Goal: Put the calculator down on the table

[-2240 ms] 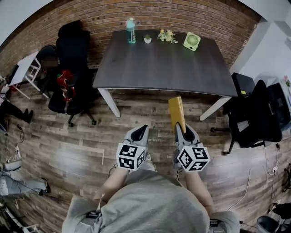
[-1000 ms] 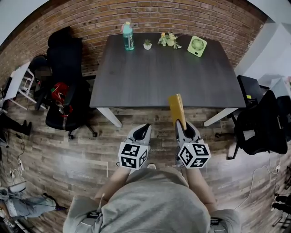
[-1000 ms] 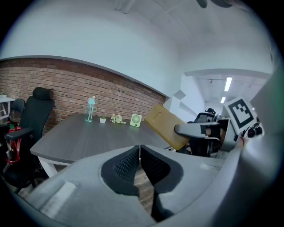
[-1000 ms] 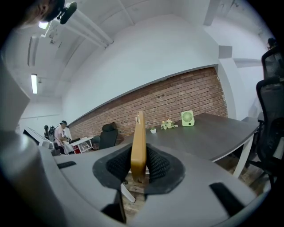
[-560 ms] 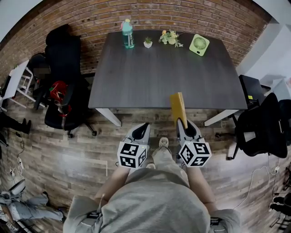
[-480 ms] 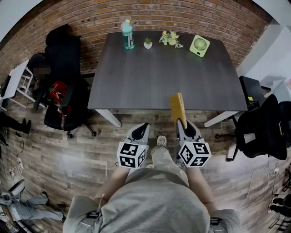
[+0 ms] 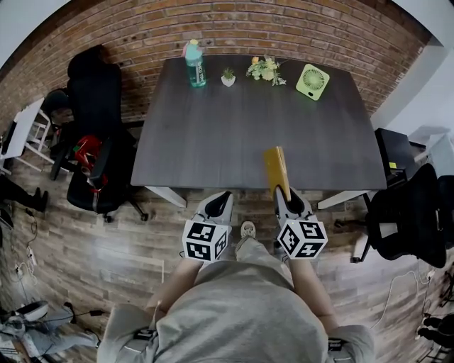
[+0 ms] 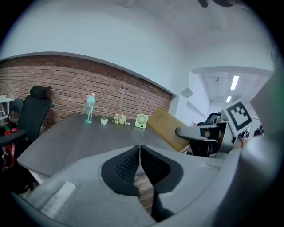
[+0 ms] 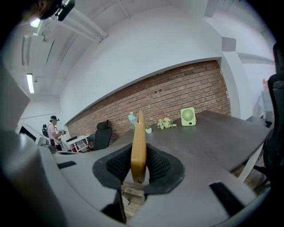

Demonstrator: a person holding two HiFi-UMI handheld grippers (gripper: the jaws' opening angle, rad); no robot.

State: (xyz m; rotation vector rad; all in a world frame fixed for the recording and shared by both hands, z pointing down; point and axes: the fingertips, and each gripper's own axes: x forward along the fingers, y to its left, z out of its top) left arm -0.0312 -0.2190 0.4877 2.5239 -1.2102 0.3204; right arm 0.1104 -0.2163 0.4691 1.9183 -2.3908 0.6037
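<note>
Brick wall (image 7: 284, 21) is backing a dark grey worktop (image 7: 234, 135), all on a wood-plank floor (image 7: 85, 227). Standing along the worktop's far edge, L to R: teal bottle (image 7: 192, 64), small potted plant (image 7: 228, 76), bunch of flowers (image 7: 264, 69), green fan (image 7: 312, 81). Rest of the top is lying bare. A black office chair (image 7: 96, 106) is sitting off the worktop's left side, and a 2nd dark chair (image 7: 408, 205) off its right. A person in a grey top (image 7: 234, 312) is standing at the near edge w/ a hand-held gripper in each hand.

The right hand-held gripper (image 9: 138, 166) is clamping the calculator (image 9: 138, 142), a flat yellow slab, by its lower end, w/ the pads pressing on both faces. The calculator is standing on edge, sticking fwd & up out of the jaws. In the head view its upper end is showing over the worktop's near edge. It's hanging in the air, not lying on the worktop.

The left hand-held gripper (image 8: 140, 153) is holding its jaws together w/ nothing between. It's pointing at the worktop, just beside the right one.
</note>
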